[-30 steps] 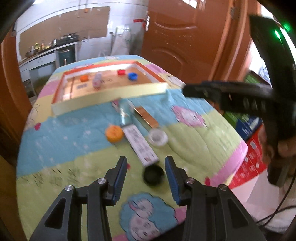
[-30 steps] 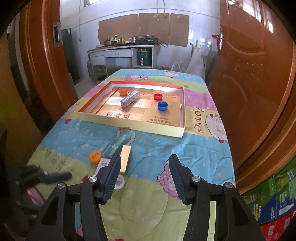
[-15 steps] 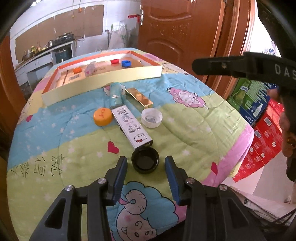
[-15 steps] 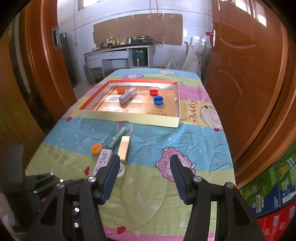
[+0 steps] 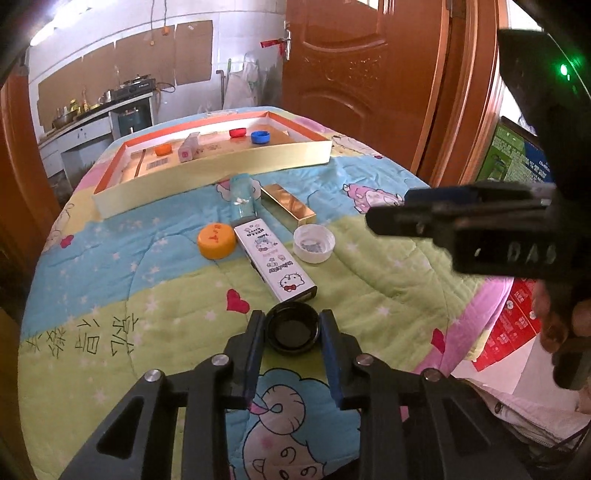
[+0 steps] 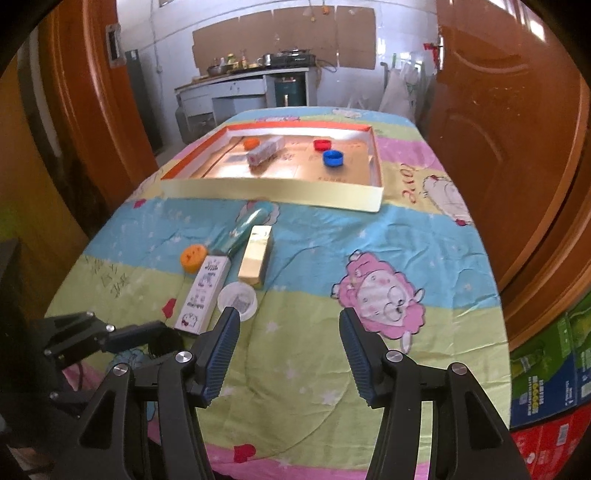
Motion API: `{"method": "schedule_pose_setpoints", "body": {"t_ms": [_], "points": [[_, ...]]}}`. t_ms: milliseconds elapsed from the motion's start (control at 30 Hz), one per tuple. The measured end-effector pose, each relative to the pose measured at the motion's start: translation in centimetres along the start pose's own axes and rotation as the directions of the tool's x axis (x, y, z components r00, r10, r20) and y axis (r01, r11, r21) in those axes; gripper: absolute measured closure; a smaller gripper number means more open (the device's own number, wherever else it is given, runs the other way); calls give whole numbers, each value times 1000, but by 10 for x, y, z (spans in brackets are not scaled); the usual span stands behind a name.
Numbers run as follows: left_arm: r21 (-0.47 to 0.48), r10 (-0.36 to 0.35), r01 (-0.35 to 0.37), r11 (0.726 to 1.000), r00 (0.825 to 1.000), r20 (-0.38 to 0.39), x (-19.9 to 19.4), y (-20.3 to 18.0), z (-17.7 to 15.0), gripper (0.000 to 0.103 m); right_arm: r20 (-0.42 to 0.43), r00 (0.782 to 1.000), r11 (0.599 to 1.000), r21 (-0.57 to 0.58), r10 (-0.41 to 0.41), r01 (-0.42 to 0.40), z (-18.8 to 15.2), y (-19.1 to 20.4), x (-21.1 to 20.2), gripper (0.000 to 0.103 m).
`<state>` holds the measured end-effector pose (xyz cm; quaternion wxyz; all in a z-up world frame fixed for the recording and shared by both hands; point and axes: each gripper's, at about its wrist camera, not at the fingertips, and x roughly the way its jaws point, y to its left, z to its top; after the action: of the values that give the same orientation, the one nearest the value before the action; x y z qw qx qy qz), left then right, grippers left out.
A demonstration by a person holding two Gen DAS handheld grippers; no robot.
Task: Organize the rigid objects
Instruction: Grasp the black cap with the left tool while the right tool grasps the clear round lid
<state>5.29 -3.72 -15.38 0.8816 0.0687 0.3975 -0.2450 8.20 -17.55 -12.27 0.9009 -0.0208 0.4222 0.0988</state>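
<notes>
Right tongs (image 6: 288, 347) hang spread wide above the quilt (image 6: 369, 258).

Daylight floods my views, glaring off the door (image 5: 354, 74) and far wall (image 6: 236, 33). Fisheye edges bend and darken; my right view blurs slightly.

Both grippers are black plastic with silver screws; the right gripper (image 6: 288, 328) has ribbed blue pads (image 6: 223, 345). The left gripper (image 5: 291, 325) seems alike. A green light (image 5: 563, 69) glows on one housing.
</notes>
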Motion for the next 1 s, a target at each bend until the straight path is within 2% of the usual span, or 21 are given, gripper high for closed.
{"method": "schedule_pose_setpoints", "body": {"t_ms": [167, 400, 700, 800, 867, 1000], "points": [[-44, 3, -2, 999, 1000, 24, -12, 13, 1, 73, -17, 1000, 998, -60, 19, -20, -6, 15, 14, 45], [-113, 5, 1, 994, 999, 47, -24, 33, 5, 73, -66, 997, 994, -104, -29, 22, -10, 29, 38, 45], [-145, 12, -7, 989, 999, 34, -22, 48, 6, 73, -51, 998, 993, -113, -42, 36, 1, 38, 53, 46], [-152, 19, -14, 988, 999, 34, -23, 52, 5, 73, -47, 998, 993, -109, -43, 38, 4, 40, 55, 51], [-159, 25, -19, 987, 999, 30, -23, 54, 5, 73, -46, 998, 994, -108, -32, 26, 5, 42, 56, 62], [-170, 24, -20, 985, 999, 22, -21, 56, 4, 73, -42, 999, 991, -130, -35, 30, 4, 48, 54, 71]]}}
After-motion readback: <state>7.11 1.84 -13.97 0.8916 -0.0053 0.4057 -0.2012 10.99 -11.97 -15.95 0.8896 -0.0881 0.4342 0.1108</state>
